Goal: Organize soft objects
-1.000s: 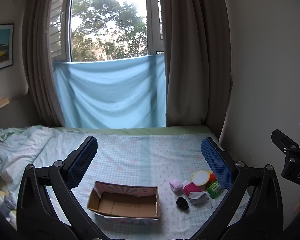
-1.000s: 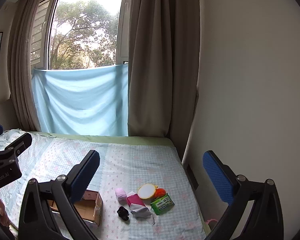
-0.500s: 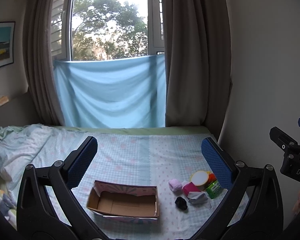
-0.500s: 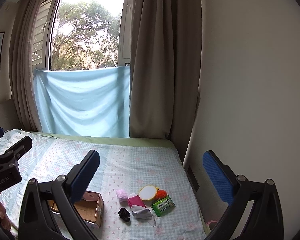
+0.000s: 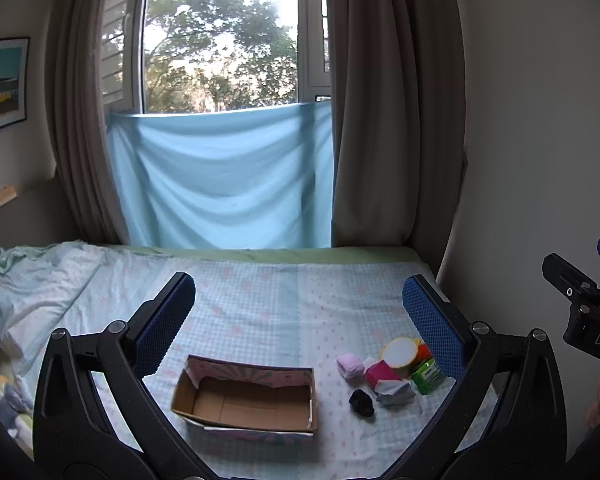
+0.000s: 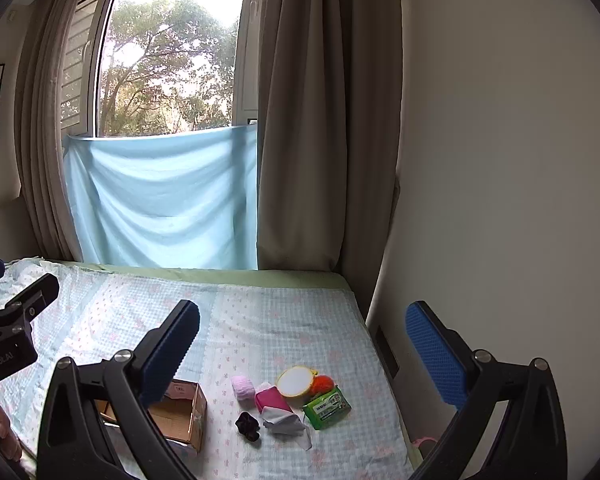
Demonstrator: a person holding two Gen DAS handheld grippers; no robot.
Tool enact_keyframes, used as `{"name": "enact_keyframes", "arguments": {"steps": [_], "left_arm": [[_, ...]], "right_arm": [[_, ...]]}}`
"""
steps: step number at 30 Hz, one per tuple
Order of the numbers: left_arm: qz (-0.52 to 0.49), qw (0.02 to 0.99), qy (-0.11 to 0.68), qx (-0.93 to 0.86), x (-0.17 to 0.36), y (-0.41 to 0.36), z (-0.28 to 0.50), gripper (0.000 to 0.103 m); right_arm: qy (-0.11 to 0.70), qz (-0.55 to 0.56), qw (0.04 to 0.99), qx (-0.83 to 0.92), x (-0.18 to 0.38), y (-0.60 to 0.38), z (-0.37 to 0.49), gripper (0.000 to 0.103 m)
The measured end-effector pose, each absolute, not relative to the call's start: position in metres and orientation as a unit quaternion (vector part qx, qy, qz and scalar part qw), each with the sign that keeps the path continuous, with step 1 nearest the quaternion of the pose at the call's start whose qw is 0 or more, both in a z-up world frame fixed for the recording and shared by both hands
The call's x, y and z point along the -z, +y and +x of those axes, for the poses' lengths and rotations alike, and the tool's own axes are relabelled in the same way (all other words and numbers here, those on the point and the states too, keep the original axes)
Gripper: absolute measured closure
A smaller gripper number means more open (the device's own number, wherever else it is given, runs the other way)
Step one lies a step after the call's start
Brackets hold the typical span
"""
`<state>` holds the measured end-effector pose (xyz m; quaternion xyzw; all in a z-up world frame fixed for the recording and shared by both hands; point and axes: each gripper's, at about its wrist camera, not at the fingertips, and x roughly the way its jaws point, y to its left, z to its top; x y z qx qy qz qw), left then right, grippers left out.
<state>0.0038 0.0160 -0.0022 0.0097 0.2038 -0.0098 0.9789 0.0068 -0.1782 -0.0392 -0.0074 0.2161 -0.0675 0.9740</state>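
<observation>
An open cardboard box [image 5: 246, 398] lies empty on the bed; it also shows in the right wrist view [image 6: 180, 412]. Right of it is a cluster: a pale pink roll [image 5: 350, 365], a magenta cloth [image 5: 380, 374], a black sock ball [image 5: 362, 402], a grey-white cloth [image 5: 396, 392], a round white pad [image 5: 398, 352], an orange ball [image 6: 323, 384] and a green wipes pack [image 6: 327, 406]. My left gripper [image 5: 298, 320] is open and empty, held above the box. My right gripper [image 6: 302, 344] is open and empty, above the cluster.
The bed [image 5: 280, 312] has a pale blue checked sheet. A crumpled duvet [image 5: 28, 280] lies at its left. A wall [image 6: 500, 200] runs along the bed's right side. A light blue cloth [image 5: 224, 184] and brown curtains hang at the window behind.
Both views have drifted slightly; the objects sit a little lower and nearer. Nothing on the bed has moved. Both grippers stay open.
</observation>
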Motion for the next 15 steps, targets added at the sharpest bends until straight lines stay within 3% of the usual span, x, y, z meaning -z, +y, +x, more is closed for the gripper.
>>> {"name": "enact_keyframes", "arguments": {"steps": [15], "left_arm": [[0.009, 0.975, 0.224, 0.007, 0.010, 0.018, 0.016, 0.000]], "right_arm": [[0.230, -0.007, 0.971, 0.064, 0.044, -0.179, 0.015, 0.000]]}}
